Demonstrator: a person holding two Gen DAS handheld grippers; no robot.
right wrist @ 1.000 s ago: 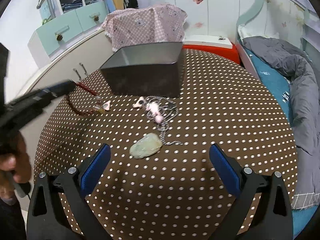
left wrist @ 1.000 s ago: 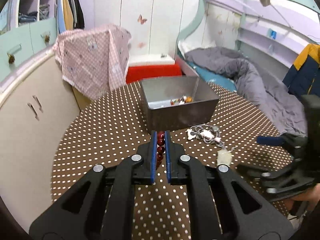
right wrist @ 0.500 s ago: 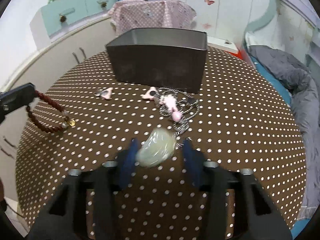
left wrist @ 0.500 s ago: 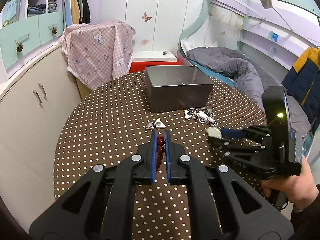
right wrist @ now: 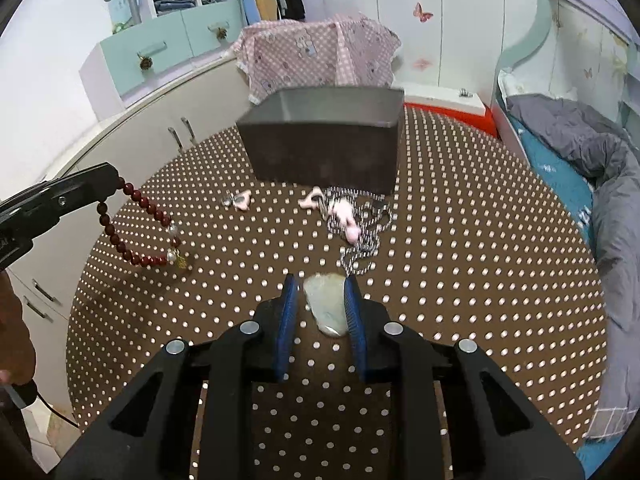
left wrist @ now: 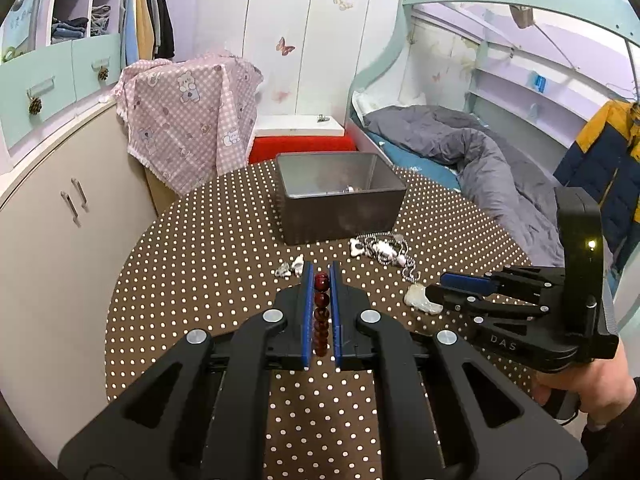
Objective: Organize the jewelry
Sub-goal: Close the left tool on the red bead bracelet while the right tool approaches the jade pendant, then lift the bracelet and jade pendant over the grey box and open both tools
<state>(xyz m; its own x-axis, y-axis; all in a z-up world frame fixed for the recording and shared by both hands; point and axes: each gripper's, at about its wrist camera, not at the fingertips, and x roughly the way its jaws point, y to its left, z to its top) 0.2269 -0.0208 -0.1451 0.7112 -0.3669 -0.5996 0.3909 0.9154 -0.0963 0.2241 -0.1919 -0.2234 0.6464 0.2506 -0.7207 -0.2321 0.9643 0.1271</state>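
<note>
left tongs pinching red bead bracelet; right tongs just closing around pale stone pendant on tabletop. at 12 o'clock, box already holding some pieces; chain necklace and small charms left.

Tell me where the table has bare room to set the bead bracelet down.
Bare polka-dot table runs right of the chain necklace, and left of the grey bin toward the cabinet side. Crowded: the strip before the bin, with small pink charms, the chain and the pale jade pendant.
</note>
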